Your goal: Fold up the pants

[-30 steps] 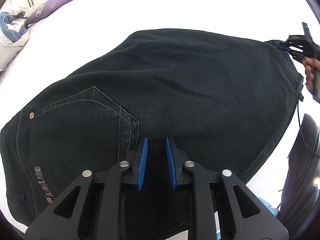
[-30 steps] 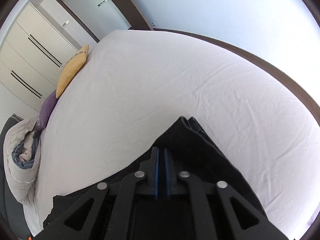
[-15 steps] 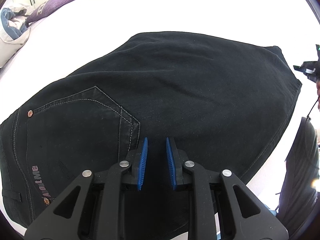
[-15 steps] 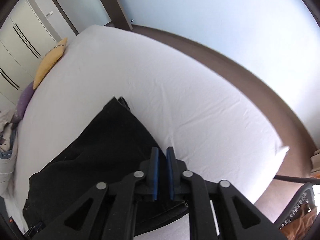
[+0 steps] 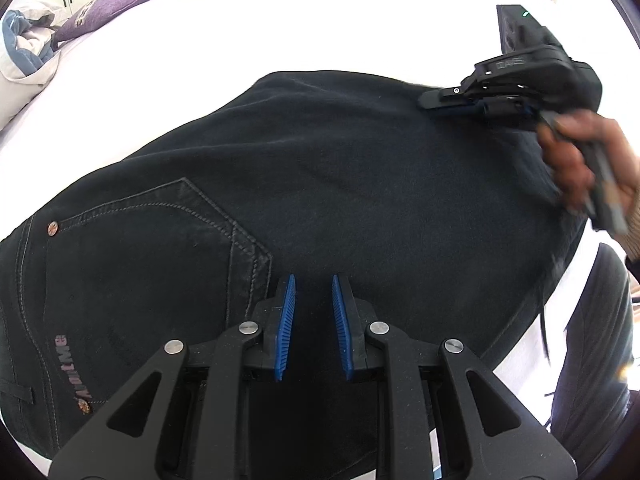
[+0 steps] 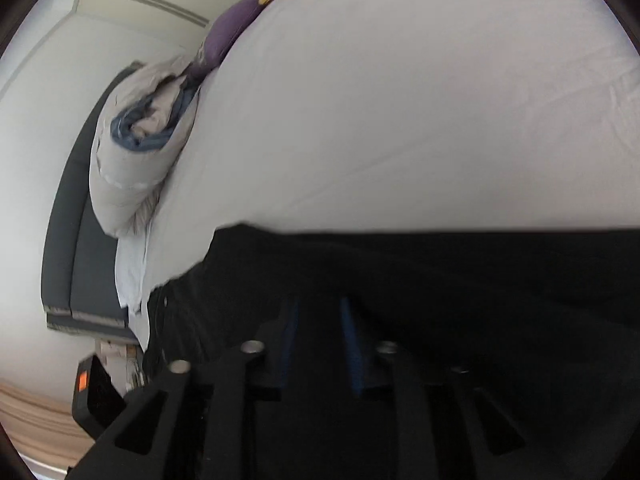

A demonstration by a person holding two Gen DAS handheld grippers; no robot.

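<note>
Now, your left gripper (image 5: 312, 280): pads slightly spread, nothing pinched, low over the pants (image 5: 360, 184) just beside the back pocket (image 5: 160, 240).
Your right gripper (image 6: 318, 304): jaws closing; the blurred view shows a gap with dark cloth under it, no pinch yet.
Pants: flat on the white bed (image 5: 320, 20), pocket side up.
Step, likely: take the far edge for the next fold.
Doing it well: catch every layer at the edge, lift low, and keep the left end pinned.
Your right hand (image 5: 580, 160): hides that corner of the cloth.
Around: purple pillow (image 5: 116, 4) and bundled duvet (image 6: 132, 152), well apart, blocking nothing.
</note>
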